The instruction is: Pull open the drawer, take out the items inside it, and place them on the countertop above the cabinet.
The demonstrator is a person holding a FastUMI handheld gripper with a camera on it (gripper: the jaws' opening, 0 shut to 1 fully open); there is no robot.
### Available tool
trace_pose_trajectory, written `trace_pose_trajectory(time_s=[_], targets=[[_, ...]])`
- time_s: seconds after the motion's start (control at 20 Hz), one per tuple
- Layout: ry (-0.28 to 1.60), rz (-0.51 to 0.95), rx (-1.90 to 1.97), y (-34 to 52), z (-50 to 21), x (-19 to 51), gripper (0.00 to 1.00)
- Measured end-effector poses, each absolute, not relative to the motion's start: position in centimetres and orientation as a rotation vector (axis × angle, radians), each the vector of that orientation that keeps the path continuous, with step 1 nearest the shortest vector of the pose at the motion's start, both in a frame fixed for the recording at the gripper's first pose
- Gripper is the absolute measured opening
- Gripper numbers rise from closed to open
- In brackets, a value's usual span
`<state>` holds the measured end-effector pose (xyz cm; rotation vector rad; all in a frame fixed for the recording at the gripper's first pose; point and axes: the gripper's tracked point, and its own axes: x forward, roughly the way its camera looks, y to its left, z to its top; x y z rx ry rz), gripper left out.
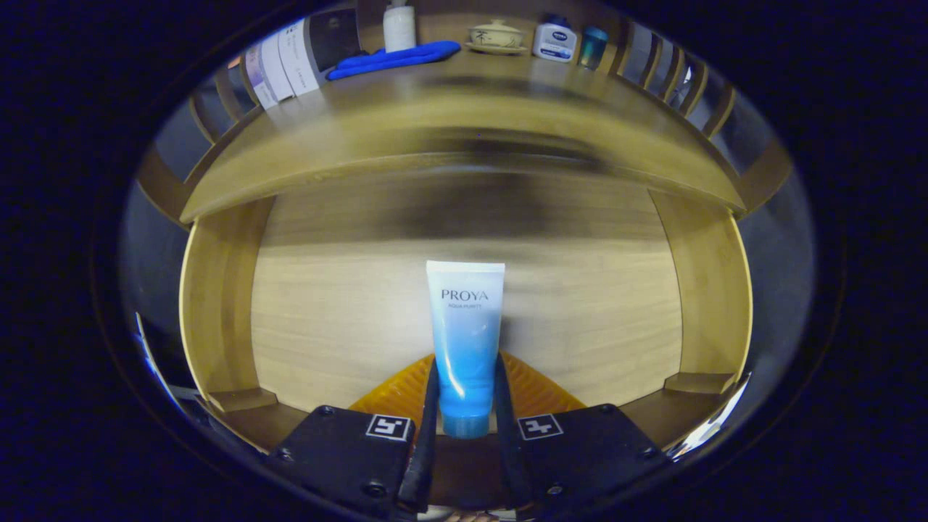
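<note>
Gripping tube [465, 341] — tongs [466, 395] clenched on its sides — above open drawer [217, 304], walls well apart

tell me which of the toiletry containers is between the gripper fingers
The blue-and-white tube, clamped by the gripper above the open drawer; the other bottles stand on the countertop.

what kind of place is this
Likely a home-style cabinet setup: an open wooden drawer, a countertop above it holding a lotion bottle and lidded bowl. The gripper is shut on a cleanser tube.
</note>
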<state>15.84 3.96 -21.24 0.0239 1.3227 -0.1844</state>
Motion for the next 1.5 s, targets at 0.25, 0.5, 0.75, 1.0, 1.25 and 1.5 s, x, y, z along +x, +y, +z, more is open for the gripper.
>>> trace_pose_trajectory(time_s=[0.25,0.5,0.75,1.0,1.25,1.5], targets=[[1.283,-0.160,0.032,3.9,-17.7,14.8,0.40],[1.232,-0.118,0.025,3.9,-14.0,14.9,0.40],[1.172,-0.121,0.015,3.7,-11.4,16.3,0.40],[1.080,-0.106,-0.031,4.3,-8.6,18.4,0.40],[0.991,-0.124,-0.034,4.2,-6.6,21.8,0.40],[0.933,-0.154,-0.021,3.5,-5.4,25.2,0.40]])
